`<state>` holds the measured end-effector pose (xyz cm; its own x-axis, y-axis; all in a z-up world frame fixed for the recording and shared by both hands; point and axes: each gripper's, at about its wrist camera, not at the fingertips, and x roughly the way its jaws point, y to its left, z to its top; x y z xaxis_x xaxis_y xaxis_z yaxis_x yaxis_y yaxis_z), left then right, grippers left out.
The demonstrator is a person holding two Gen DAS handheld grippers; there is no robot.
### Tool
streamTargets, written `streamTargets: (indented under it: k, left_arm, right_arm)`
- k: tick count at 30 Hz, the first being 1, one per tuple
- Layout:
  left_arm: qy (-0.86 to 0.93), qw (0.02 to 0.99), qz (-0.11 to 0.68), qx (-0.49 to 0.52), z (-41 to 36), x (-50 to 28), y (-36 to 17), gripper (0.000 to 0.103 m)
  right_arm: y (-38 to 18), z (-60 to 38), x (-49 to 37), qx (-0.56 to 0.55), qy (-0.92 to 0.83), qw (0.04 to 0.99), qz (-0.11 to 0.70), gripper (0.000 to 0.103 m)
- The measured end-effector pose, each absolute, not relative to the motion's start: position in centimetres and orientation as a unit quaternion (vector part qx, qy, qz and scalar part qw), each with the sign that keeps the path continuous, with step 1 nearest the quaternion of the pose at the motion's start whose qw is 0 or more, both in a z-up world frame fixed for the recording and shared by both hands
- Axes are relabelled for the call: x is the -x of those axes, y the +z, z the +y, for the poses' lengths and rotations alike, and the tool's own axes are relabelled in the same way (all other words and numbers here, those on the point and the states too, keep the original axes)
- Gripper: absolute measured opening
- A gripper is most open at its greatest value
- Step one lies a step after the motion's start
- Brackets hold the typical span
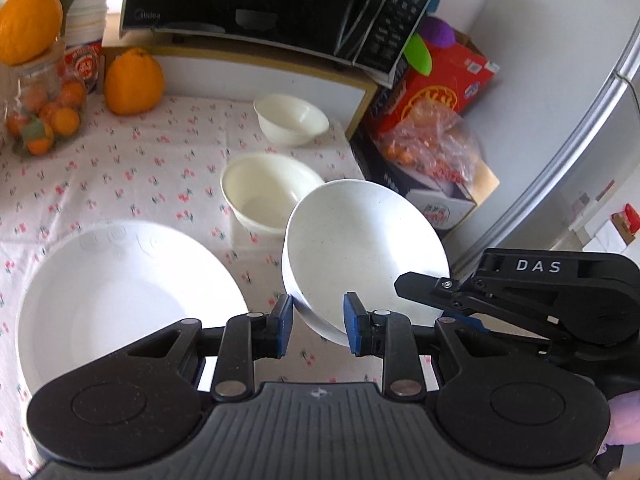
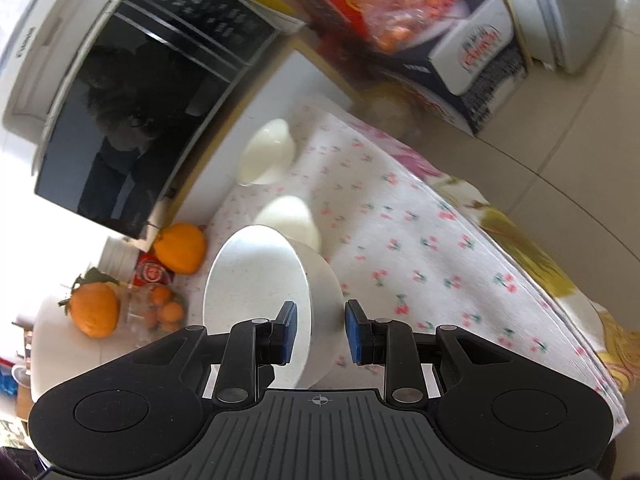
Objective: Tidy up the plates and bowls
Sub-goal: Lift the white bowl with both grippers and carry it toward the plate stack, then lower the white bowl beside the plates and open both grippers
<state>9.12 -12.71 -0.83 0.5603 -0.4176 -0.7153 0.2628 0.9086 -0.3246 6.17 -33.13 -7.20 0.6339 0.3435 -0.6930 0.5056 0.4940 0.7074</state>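
Bowls: three, two cream bowls near the surface's far right corner.
Plates: one white plate.
Claws: two; left claw and right claw each grasping the speckled bowl's rim.

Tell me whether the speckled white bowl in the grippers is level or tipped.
Tipped. The speckled bowl hangs off the cloth, its rim slanted and its opening turned sideways, with both hand-held grippers at its near rim. It looks empty.

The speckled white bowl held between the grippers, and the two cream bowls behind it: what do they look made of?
Speckled white bowl: matte, fine dark flecks, thick rim; probably stoneware or melamine. Cream bowls: smooth, faintly translucent, soft sheen; likely milk glass or plastic.
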Motion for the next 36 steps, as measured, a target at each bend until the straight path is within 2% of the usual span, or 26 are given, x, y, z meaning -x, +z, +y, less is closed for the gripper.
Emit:
streamTargets:
  k: [9, 27, 30, 36]
  left_arm:
    - [-0.197, 0.865, 0.455, 0.075, -14.4, -8.1, -3.0, 0.025]
    - [-0.193, 0.857, 0.476, 0.052, -14.7, -7.7, -4.3, 0.027]
    - [-0.192, 0.859, 0.473, 0.048, -14.9, -7.6, -4.2, 0.031]
    - [-0.193, 0.860, 0.470, 0.048, -14.9, -7.4, -3.8, 0.057]
  right_arm:
    - [-9.3, -33.9, -5.4, -0.484, -0.087, 0.723, 0.485, 0.026]
    - [-11.4, -33.6, -5.6, -0.484, -0.099, 0.690, 0.529, 0.028]
    - [-11.5, -33.7, -5.7, -0.484, -0.100, 0.689, 0.530, 0.028]
    - [-11.4, -33.8, -5.8, -0.482, -0.098, 0.690, 0.531, 0.029]
